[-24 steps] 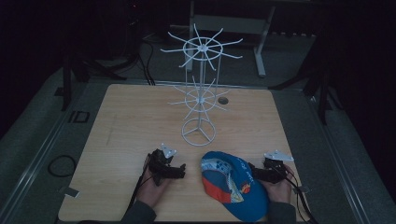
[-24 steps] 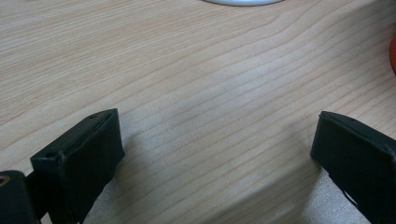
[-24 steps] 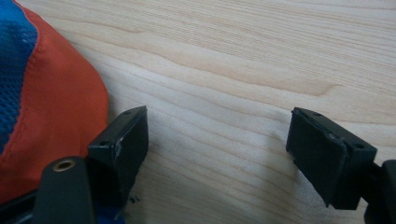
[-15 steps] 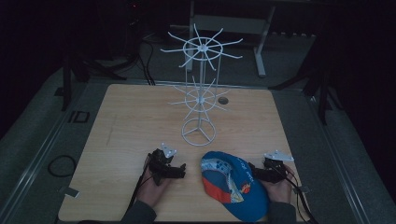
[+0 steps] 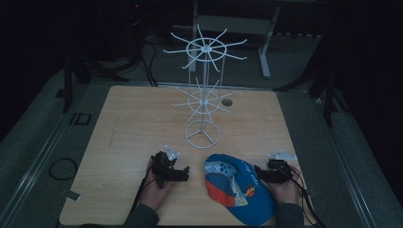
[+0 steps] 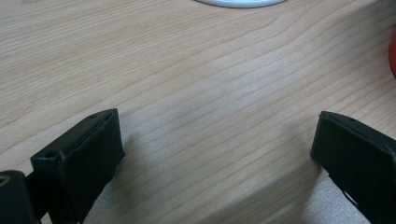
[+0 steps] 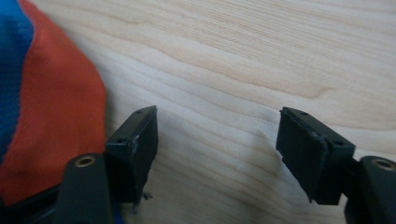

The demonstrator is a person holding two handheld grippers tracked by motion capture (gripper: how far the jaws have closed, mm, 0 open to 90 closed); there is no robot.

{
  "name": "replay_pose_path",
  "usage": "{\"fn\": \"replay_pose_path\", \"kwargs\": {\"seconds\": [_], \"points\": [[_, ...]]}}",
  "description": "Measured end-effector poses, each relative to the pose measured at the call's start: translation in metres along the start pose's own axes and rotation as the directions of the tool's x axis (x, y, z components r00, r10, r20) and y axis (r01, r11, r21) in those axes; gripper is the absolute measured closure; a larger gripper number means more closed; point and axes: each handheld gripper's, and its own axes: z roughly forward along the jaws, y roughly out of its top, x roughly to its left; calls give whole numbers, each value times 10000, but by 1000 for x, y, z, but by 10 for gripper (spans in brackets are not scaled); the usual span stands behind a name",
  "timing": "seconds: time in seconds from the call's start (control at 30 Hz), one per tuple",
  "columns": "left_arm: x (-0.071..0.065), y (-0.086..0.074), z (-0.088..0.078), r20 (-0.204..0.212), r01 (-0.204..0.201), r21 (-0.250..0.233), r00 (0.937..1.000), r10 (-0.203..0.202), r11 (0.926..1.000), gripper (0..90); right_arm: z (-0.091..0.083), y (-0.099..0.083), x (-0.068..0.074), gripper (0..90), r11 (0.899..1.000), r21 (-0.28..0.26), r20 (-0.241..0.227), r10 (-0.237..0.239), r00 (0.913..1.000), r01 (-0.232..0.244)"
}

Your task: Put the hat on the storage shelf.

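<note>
— What does the room look like?

— It is dark all around; a pale wooden counter [image 5: 142, 118] is the lit spot, with a white wire rack [image 5: 204, 95] standing on its far half, spokes fanning out at two levels above a ring base.

— And the cap?

— A blue cap [image 5: 240, 190] with an orange brim lies on the near edge of the counter, right of centre, between the two hands.

— Where is the right hand-held gripper?

— The right hand-held gripper [image 5: 260, 172] rests at the cap's right side, its tips at the edge of the blue fabric. In the right gripper view [image 7: 217, 144] its jaws stand wide apart with bare wood between them, and the cap's orange and blue cloth [image 7: 46, 102] sits just beside the left jaw, not between the two.

— And the left one?

— The left hand-held gripper [image 5: 183, 173] lies on the counter just left of the cap, pointing toward it but apart from it. In the left gripper view [image 6: 217, 149] its jaws are spread with only wood grain between them; a sliver of orange shows at the right edge.
</note>
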Motion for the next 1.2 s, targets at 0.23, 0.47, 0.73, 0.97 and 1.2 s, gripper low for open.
{"fn": "replay_pose_path", "kwargs": {"seconds": [0.23, 0.47, 0.73, 0.97, 1.2], "points": [[0, 0, 0, 1, 4, -1, 10000, -4, 10000, 26, -16, 8, 6, 317, 9959, 61, -9, -901, 9959, 901], [0, 0, 0, 1, 0, 0, 10000, 0, 10000, 26, -38, 18, 9, 325, 9937, -454, -255, -1035, 9943, 1023], [0, 0, 0, 3, 20, -14, 10000, -20, 10000, 26, -45, 21, 15, 324, 9944, -397, -725, -1005, 9923, 979], [0, 0, 0, 2, 22, -14, 10000, -22, 10000, 26, -55, 27, 20, 331, 9923, -492, -977, -1182, 9882, 1138], [0, 0, 0, 3, 18, -16, 10000, -18, 10000, 26, -62, 35, 23, 353, 9916, -303, -1307, -1289, 9830, 1260]]}}
